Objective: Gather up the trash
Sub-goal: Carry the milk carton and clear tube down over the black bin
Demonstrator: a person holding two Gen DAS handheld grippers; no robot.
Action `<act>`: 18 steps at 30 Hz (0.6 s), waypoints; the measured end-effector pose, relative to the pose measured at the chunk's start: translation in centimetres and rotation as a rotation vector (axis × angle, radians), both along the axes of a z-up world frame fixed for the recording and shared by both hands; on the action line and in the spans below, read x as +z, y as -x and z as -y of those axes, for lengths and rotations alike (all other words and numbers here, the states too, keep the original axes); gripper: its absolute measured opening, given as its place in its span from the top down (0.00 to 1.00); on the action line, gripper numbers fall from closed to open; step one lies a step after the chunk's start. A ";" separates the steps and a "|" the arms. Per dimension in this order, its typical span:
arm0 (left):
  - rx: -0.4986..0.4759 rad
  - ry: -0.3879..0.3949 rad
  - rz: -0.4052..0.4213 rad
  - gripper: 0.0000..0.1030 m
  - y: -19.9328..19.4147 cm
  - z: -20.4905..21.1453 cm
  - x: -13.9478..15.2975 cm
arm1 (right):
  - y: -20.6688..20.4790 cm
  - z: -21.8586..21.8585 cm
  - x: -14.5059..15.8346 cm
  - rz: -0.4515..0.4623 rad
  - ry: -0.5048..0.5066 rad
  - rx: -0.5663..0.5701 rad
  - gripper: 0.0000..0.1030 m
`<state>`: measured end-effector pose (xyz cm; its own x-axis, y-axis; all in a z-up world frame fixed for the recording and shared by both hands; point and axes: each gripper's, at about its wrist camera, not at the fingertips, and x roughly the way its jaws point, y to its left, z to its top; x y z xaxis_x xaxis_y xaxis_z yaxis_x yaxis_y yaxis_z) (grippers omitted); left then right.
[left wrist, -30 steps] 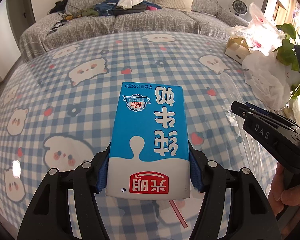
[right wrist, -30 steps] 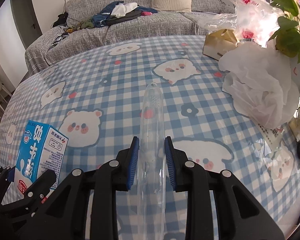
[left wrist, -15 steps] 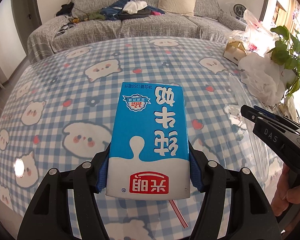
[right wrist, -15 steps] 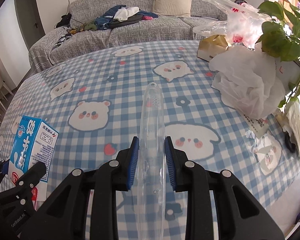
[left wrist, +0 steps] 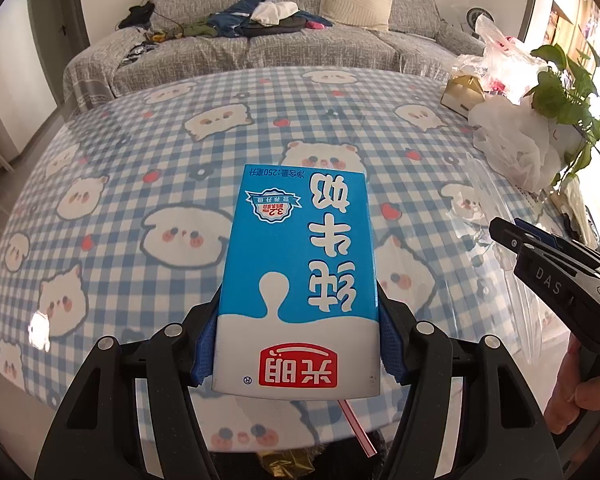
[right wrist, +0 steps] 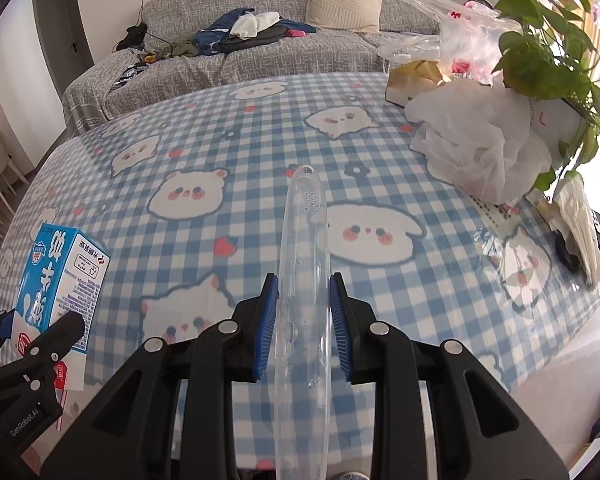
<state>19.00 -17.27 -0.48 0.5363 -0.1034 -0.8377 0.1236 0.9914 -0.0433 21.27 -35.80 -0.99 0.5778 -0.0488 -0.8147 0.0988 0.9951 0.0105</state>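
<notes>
My left gripper (left wrist: 296, 344) is shut on a blue and white milk carton (left wrist: 300, 264) with a pink straw (left wrist: 356, 424) at its near end, and holds it above the near edge of the checked table (left wrist: 180, 148). My right gripper (right wrist: 302, 312) is shut on a long clear plastic case (right wrist: 304, 280) and holds it above the table. The carton (right wrist: 60, 272) and left gripper (right wrist: 24, 344) show at the lower left of the right wrist view. The right gripper (left wrist: 512, 236) shows at the right of the left wrist view.
Crumpled white plastic bags (right wrist: 476, 148), a tan box (right wrist: 416, 80) and a potted green plant (right wrist: 548, 48) crowd the table's right side. Papers and a dark object (right wrist: 580, 232) lie at the right edge. A grey sofa (right wrist: 260, 48) with clothes stands behind the table.
Both grippers have drawn back and up from the table, each still holding its item; more of the table and its near edge shows now.
</notes>
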 end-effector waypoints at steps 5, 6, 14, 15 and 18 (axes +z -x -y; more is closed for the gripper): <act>0.010 0.034 -0.015 0.40 1.6 -0.3 -0.4 | 1.7 -0.1 -0.3 0.000 -0.004 0.003 0.75; 0.010 0.028 -0.014 0.40 1.9 -0.3 -0.5 | 2.2 -0.1 -0.4 0.001 -0.008 0.002 0.75; 0.010 0.019 -0.007 0.40 5.5 -0.7 -0.6 | 5.6 -0.6 -0.4 0.013 -0.028 0.005 0.75; 0.006 0.016 -0.006 0.40 6.0 -0.7 -0.6 | 5.9 -0.8 -0.3 0.016 -0.027 0.007 0.75; 0.004 0.011 -0.009 0.40 7.2 -0.9 -0.9 | 7.2 -1.1 -0.3 0.022 -0.024 0.014 0.75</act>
